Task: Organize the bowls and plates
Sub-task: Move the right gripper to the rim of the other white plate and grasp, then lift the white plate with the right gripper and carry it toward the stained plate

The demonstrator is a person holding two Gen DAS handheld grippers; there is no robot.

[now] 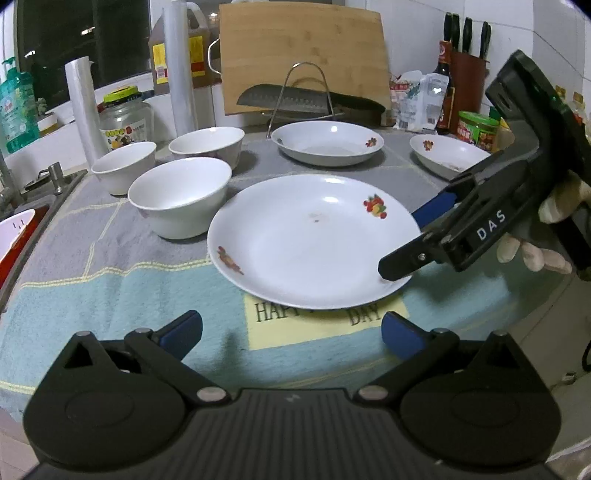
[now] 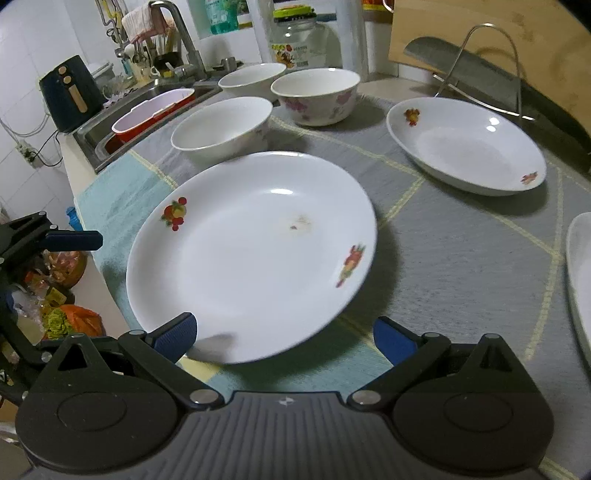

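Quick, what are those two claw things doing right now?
Left gripper: open, empty.
Right gripper: open, straddling the near rim of the plate, not clamped.

Cool, fairly dim indoor light falls from overhead, leaving small white glare spots on the nearest plate (image 1: 314, 240) and soft shadows on the surface (image 2: 461, 258). Fisheye distortion bends the edges, corners go dark, and the plate's near rim blurs.

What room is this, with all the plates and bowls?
Most likely a home kitchen. There is a sink with a tap at the end of the counter, a bamboo cutting board with a cleaver in front of it, and a knife block.
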